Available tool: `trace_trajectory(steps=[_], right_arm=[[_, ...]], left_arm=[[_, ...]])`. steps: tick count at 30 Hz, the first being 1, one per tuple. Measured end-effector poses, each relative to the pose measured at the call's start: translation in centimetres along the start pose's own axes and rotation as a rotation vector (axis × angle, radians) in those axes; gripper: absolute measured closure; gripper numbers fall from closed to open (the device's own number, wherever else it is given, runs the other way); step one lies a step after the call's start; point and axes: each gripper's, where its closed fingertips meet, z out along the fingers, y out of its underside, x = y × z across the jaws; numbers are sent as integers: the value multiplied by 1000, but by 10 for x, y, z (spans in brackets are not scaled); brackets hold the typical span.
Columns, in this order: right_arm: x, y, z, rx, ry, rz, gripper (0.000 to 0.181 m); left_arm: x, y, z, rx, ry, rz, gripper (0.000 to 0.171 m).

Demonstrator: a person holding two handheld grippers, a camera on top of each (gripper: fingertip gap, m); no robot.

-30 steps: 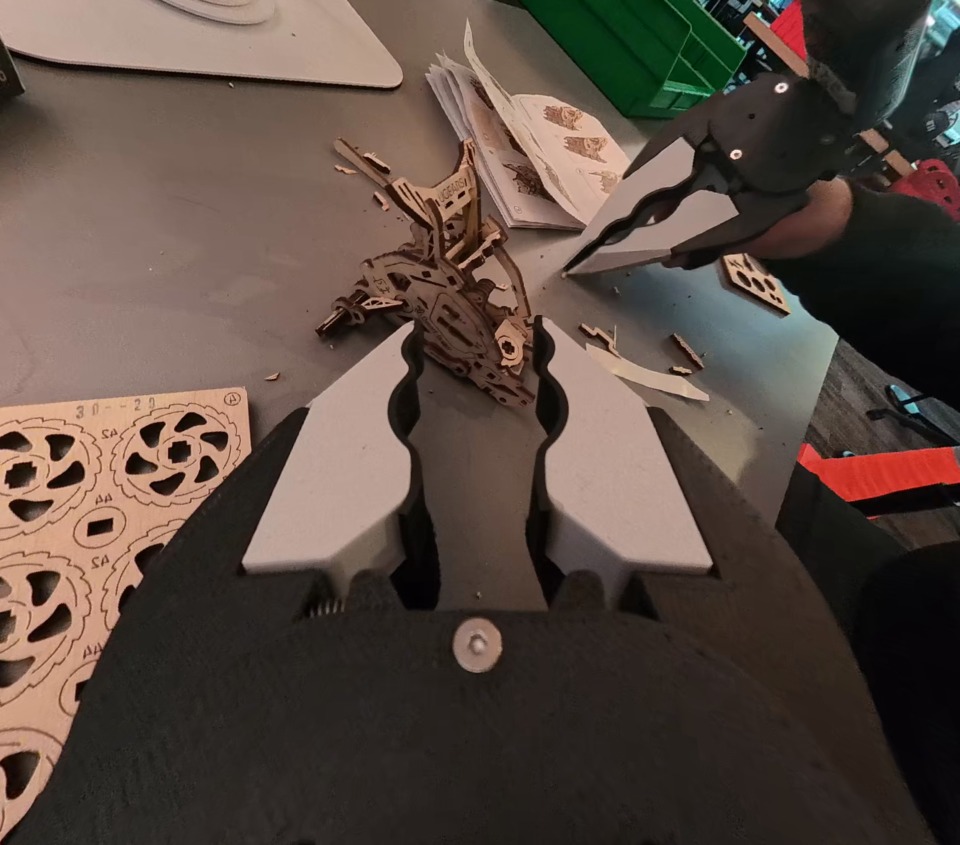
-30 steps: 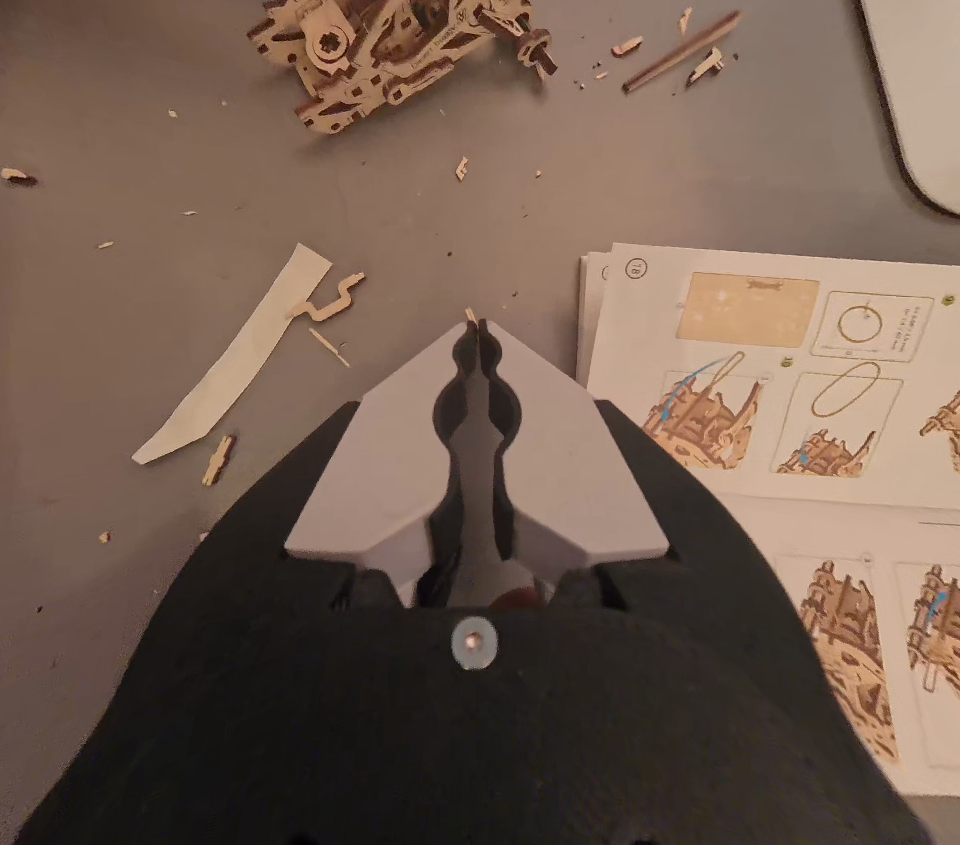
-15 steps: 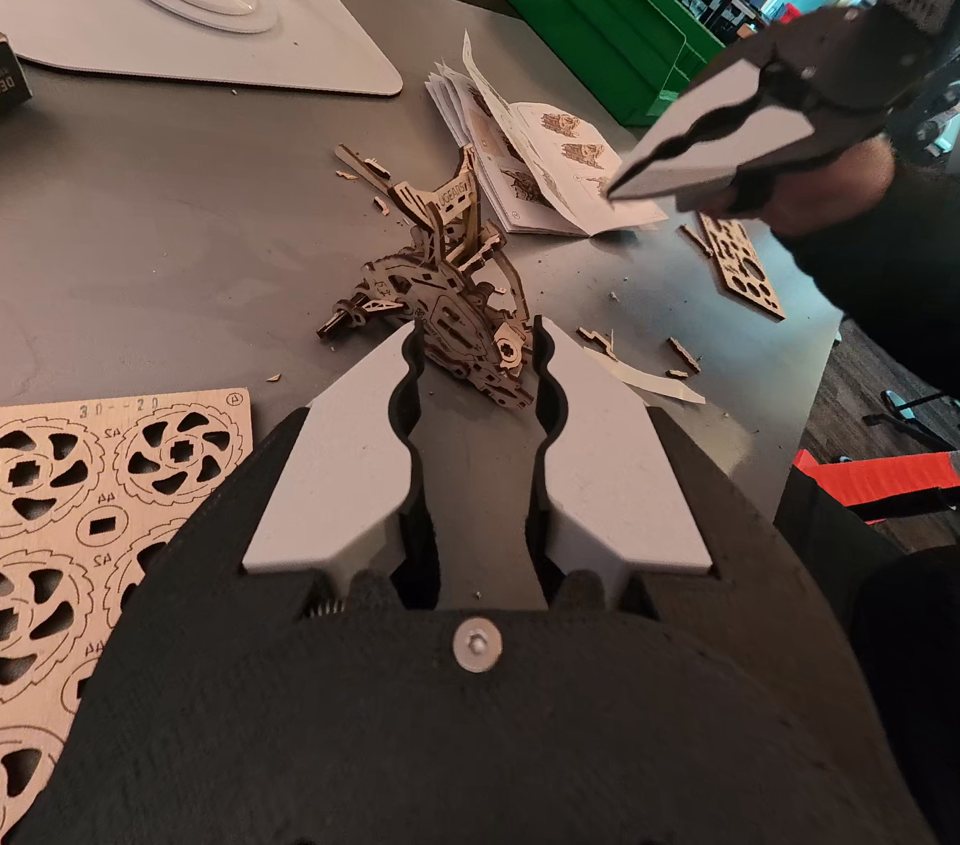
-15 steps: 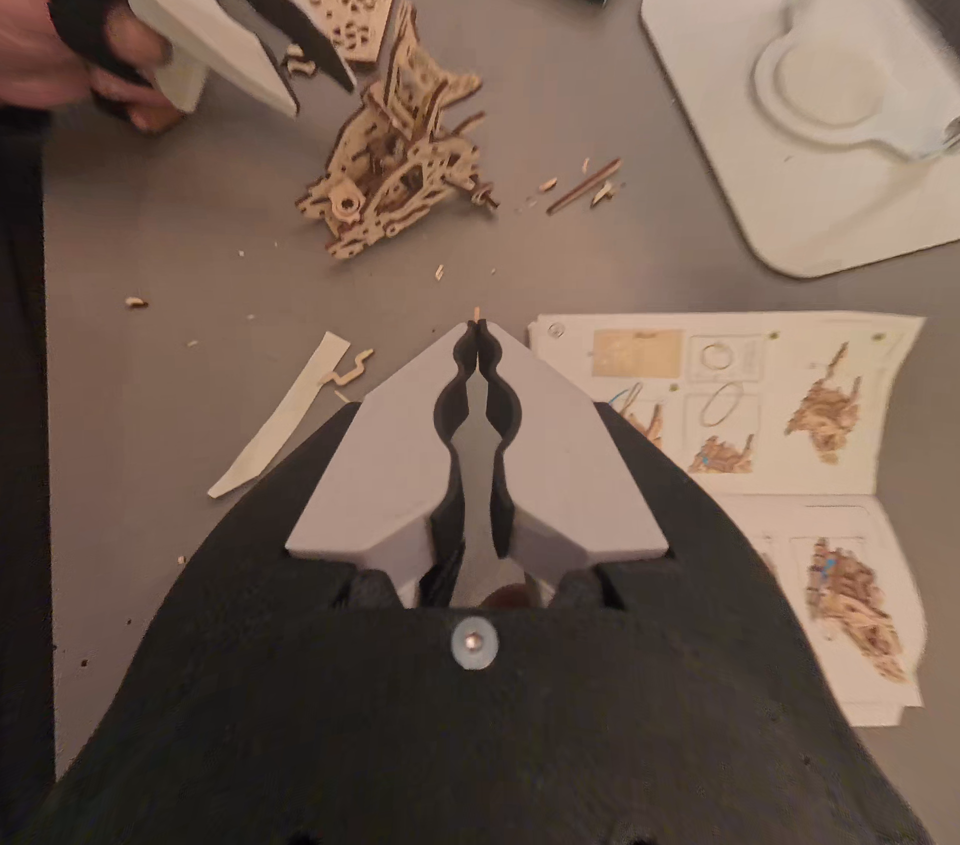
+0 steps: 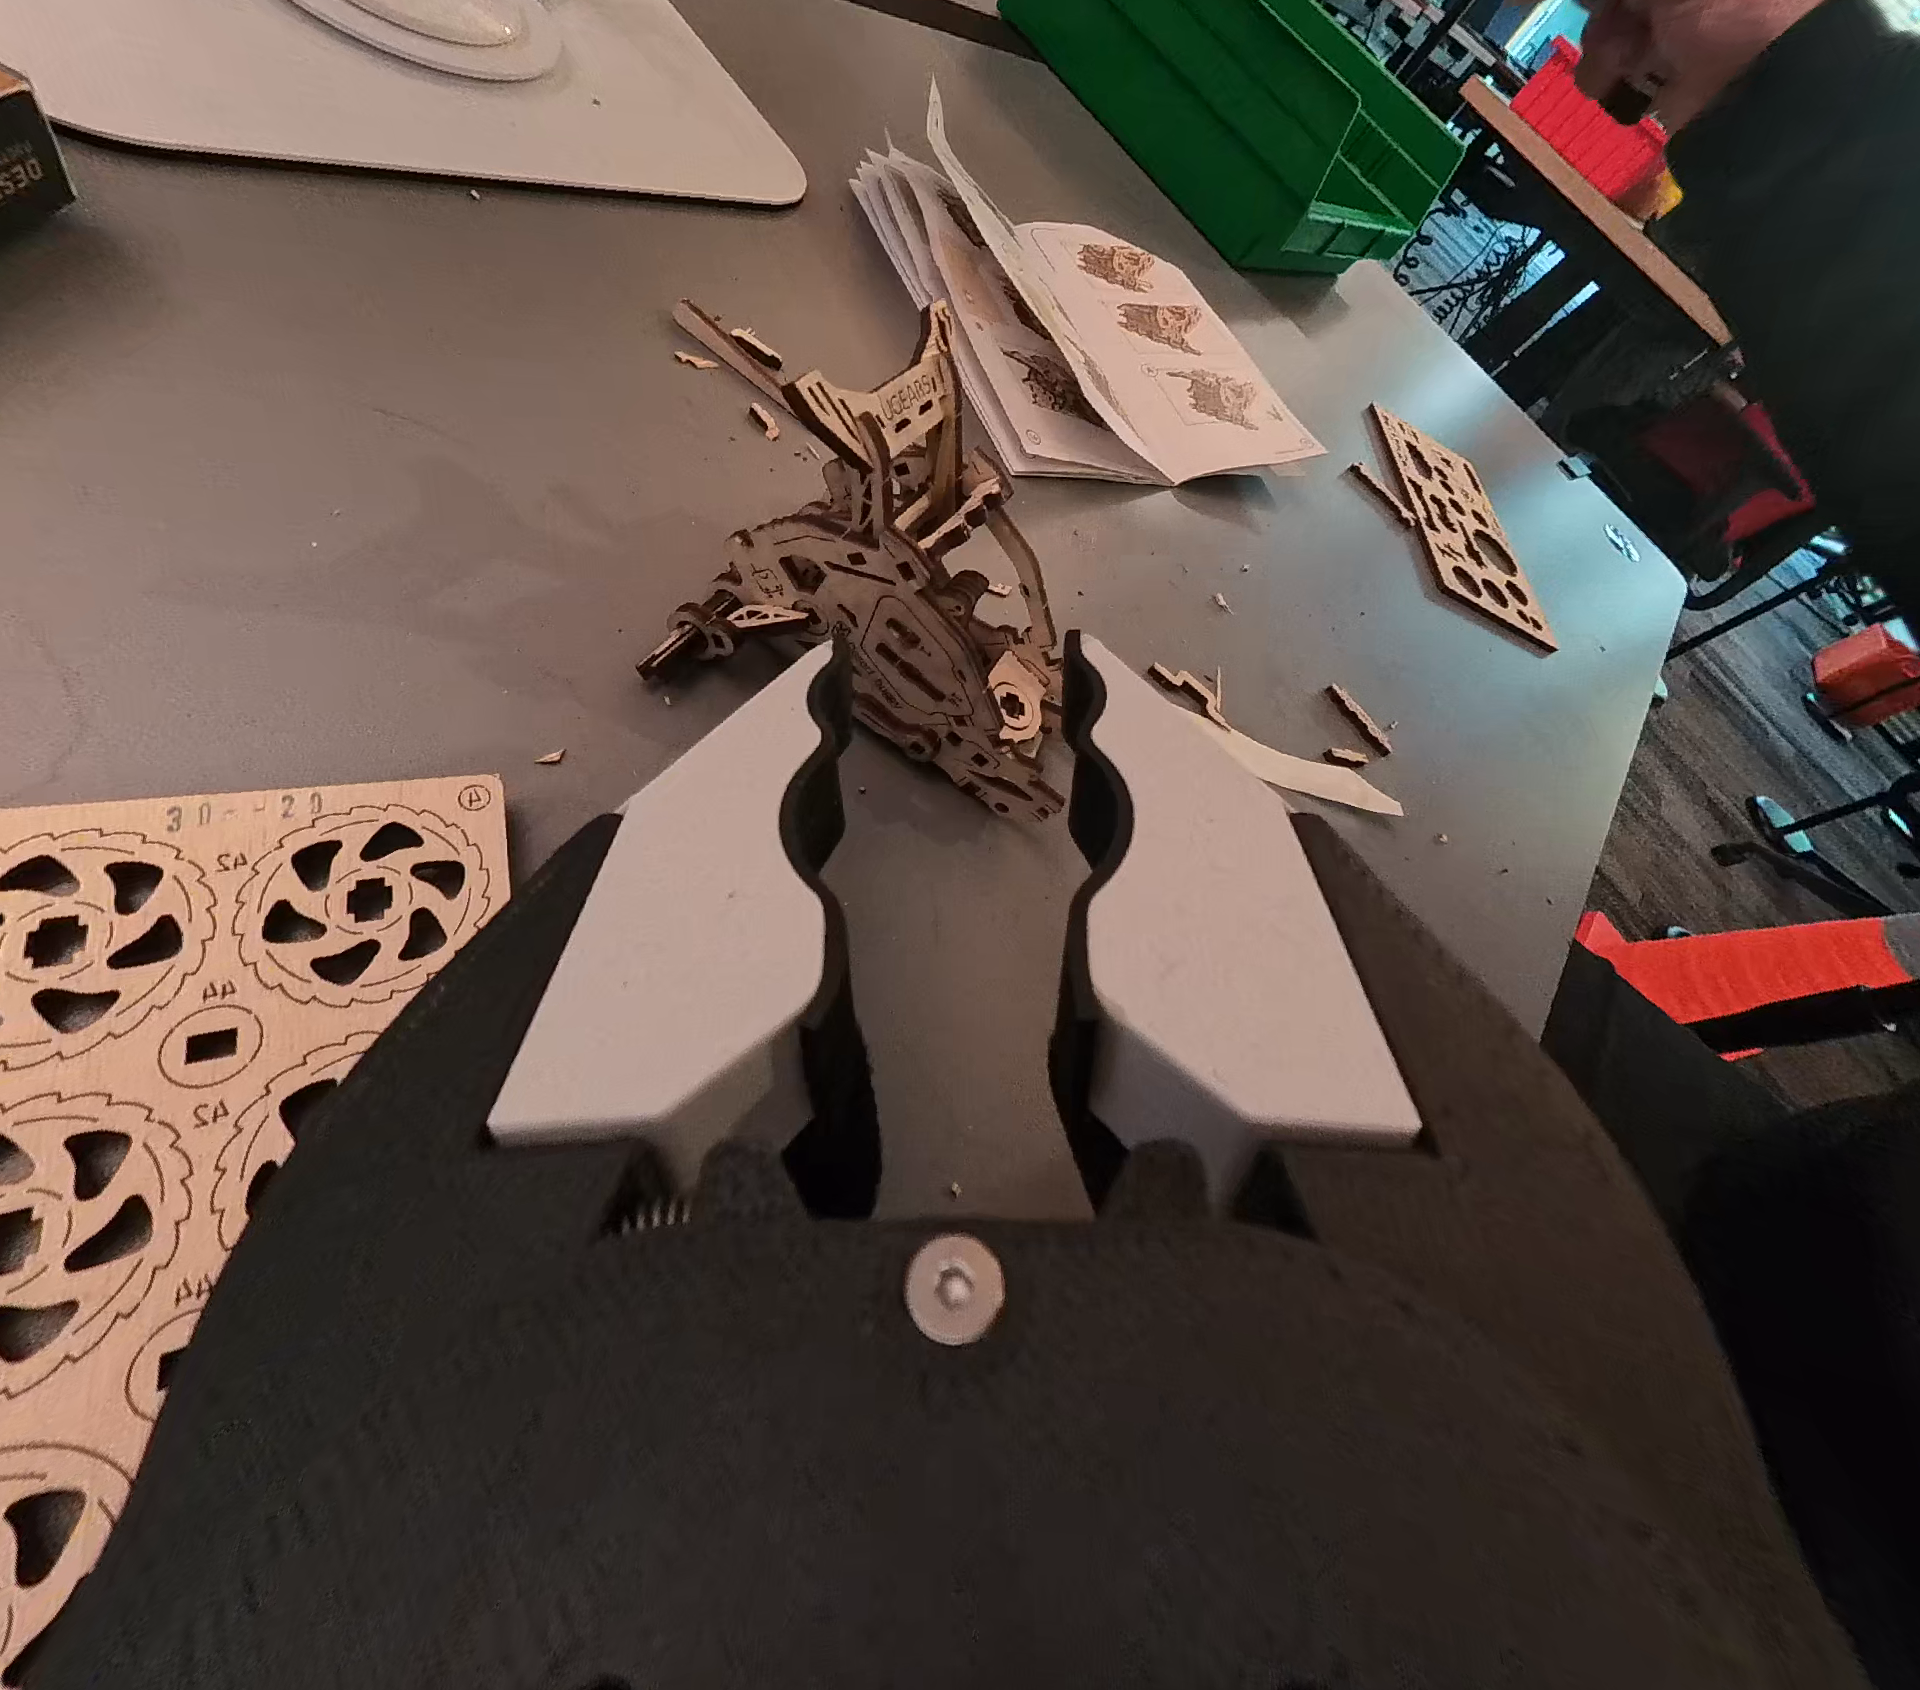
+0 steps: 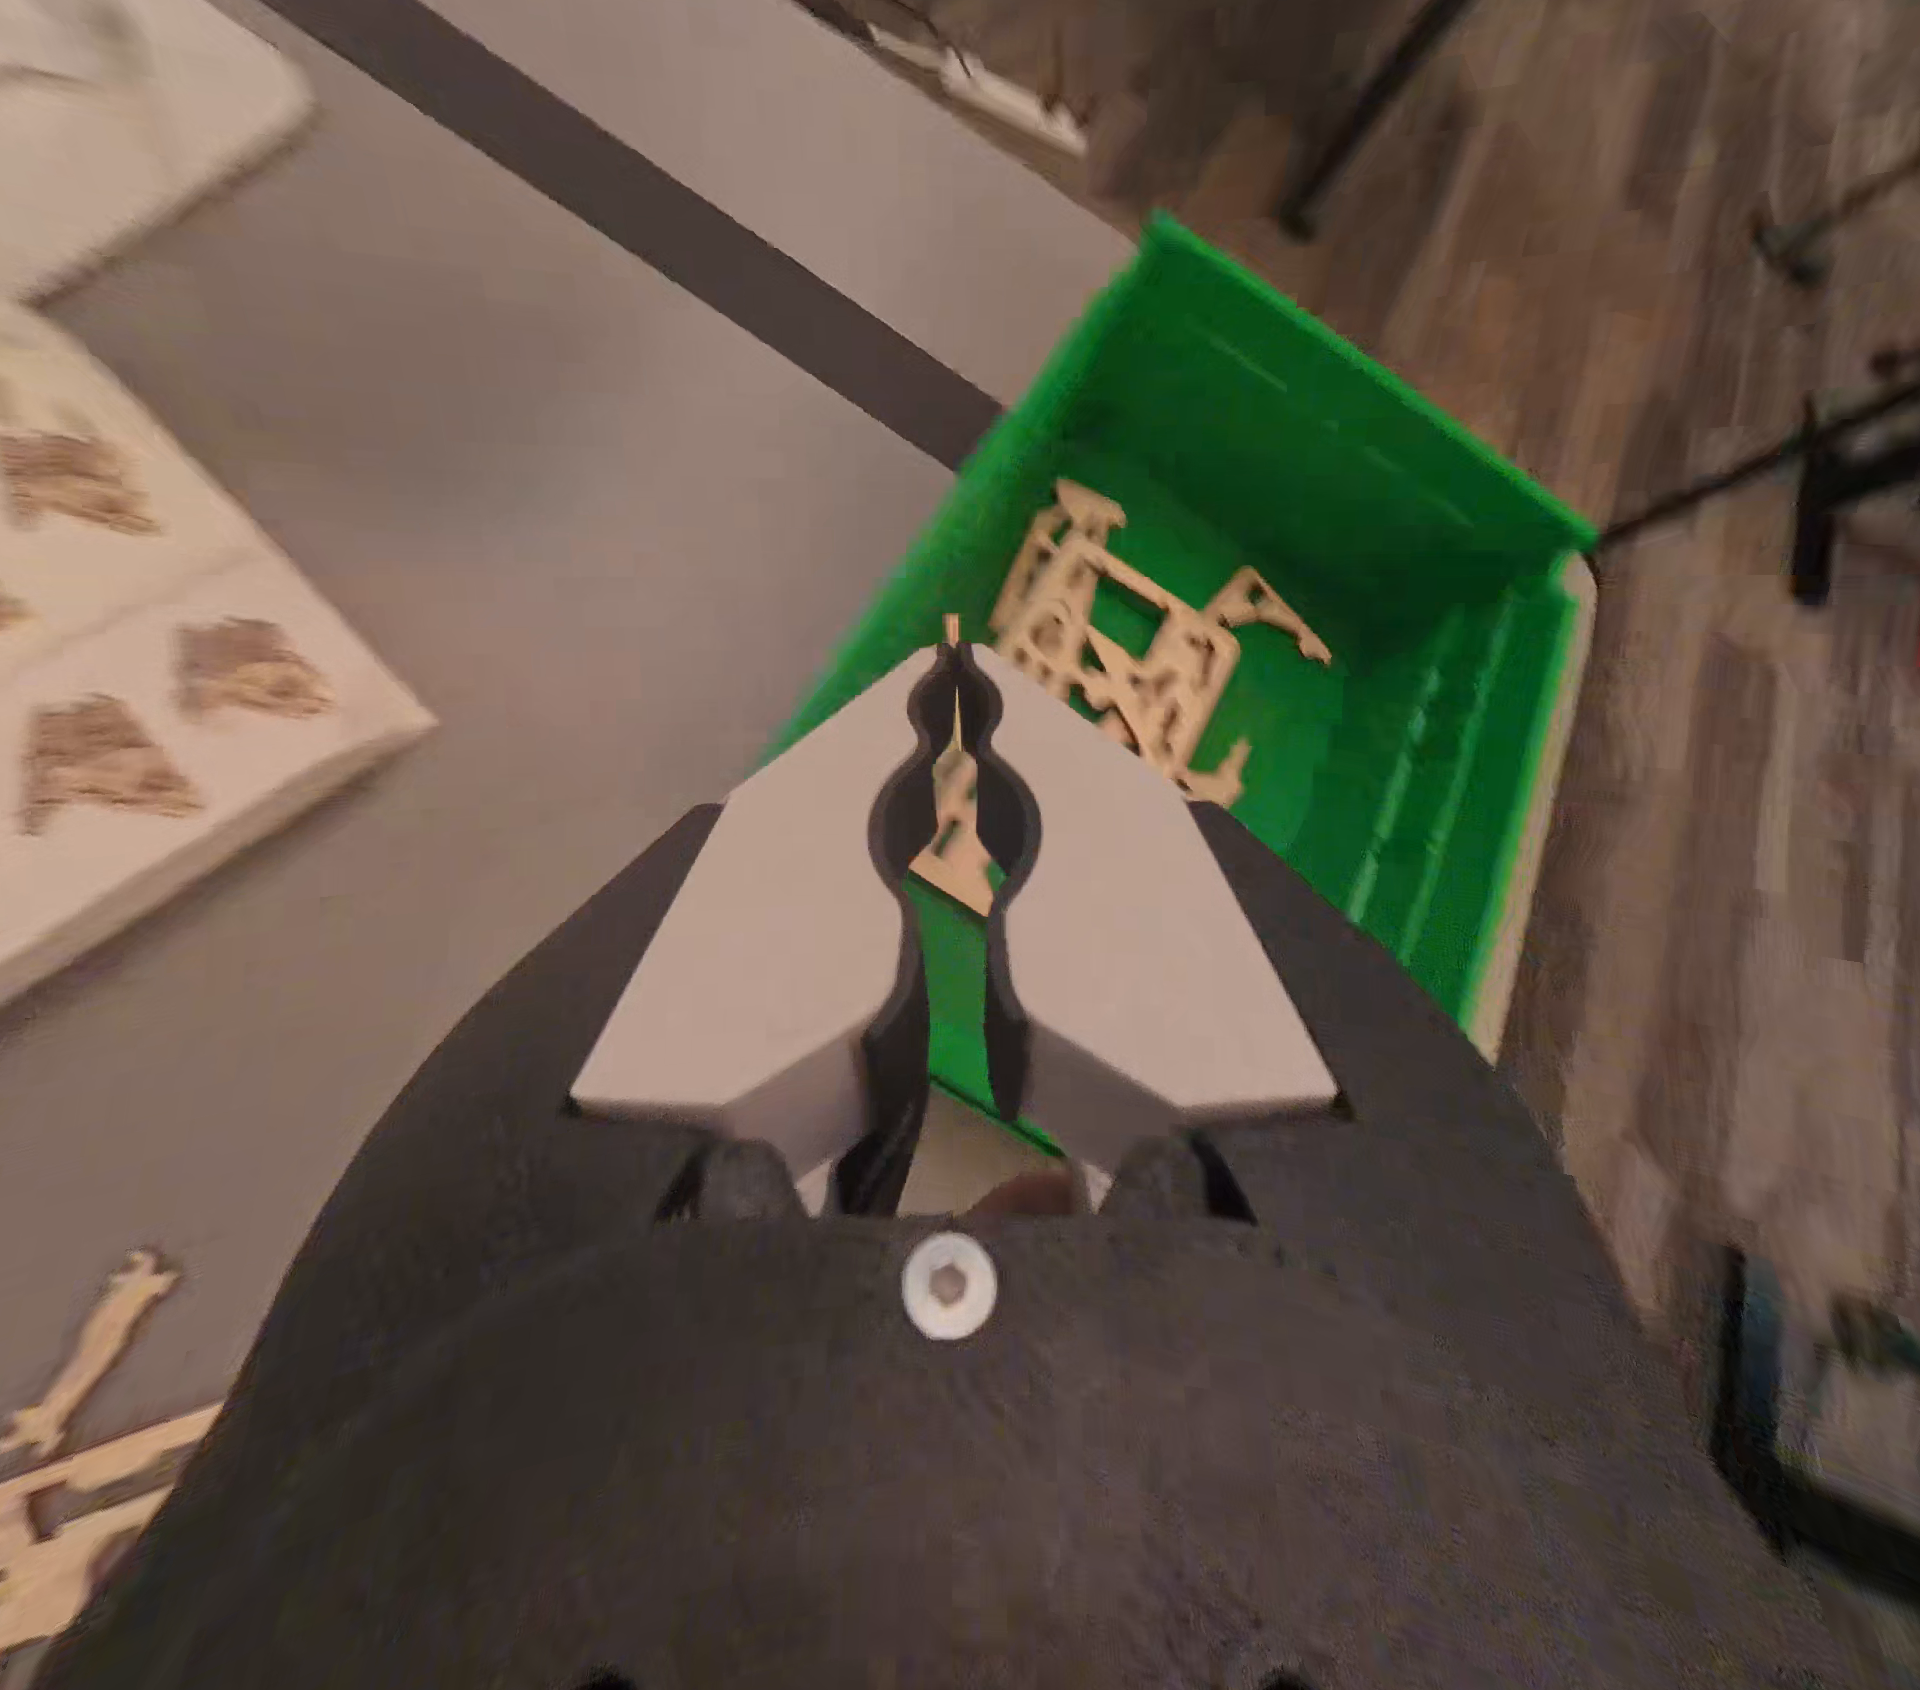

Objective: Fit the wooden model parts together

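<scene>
The half-built wooden model [image 5: 894, 591] lies on the grey table [image 5: 312, 445]. My left gripper [image 5: 951, 653] is open and empty, and its fingertips flank the model's near end without gripping it. My right gripper [image 6: 954, 653] is shut on a thin wooden sliver [image 6: 951, 628] that pokes out past its tips. It hangs over the green bin [image 6: 1351, 518], where a wooden offcut frame [image 6: 1122, 632] lies. In the left wrist view the hand [image 5: 1704, 9] holding it is a blur at the upper right.
The open instruction booklet [image 5: 1122, 352] lies behind the model, with the green bin [image 5: 1195, 30] beyond it. A plywood sheet of gear cut-outs [image 5: 208, 965] lies near left and a small punched sheet [image 5: 1455, 528] at right. A white stand base [image 5: 364, 61] is far left. Scraps and a paper strip [image 5: 1299, 778] litter the table. My hands' fingertips stand some 55 cm from each other.
My right gripper, still shut on the sliver, has lifted from beside the model and swung away over the green bin. My left gripper and the model have not moved.
</scene>
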Motion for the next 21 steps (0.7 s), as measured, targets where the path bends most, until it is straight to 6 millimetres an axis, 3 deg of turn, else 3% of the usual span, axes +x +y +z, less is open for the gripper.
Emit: trace_trajectory(steps=[1,2,3,5,6,8,10,14,15,17,18,21], right_arm=[[13,14,6,-54,23,14,181],[22,26,12,-96,33,40,162],[26,34,18,-120,26,68,156],[34,51,25,-187,43,71,156],[37,53,25,-206,65,58,153],[26,36,19,-138,64,29,144],[15,25,15,-124,72,-61,181],[20,46,35,-236,49,9,181],[14,41,37,-212,6,64,153],[-15,1,27,-55,-68,71,145],[-45,-20,20,4,-129,19,147],[-167,-70,17,101,-372,-107,134]], left_arm=[[0,0,0,-1,0,-2,134],[-1,0,0,-4,-2,-3,134],[-1,1,1,-5,-3,-2,134],[0,1,1,-6,-6,2,135],[0,1,1,-5,-7,4,135],[0,0,0,-1,-7,4,135],[0,1,1,-7,-5,0,135],[0,0,0,-2,0,4,135],[1,0,0,4,1,4,135],[1,-1,-1,11,1,4,135],[1,-1,-1,8,0,5,135],[0,0,1,-1,0,6,136]])
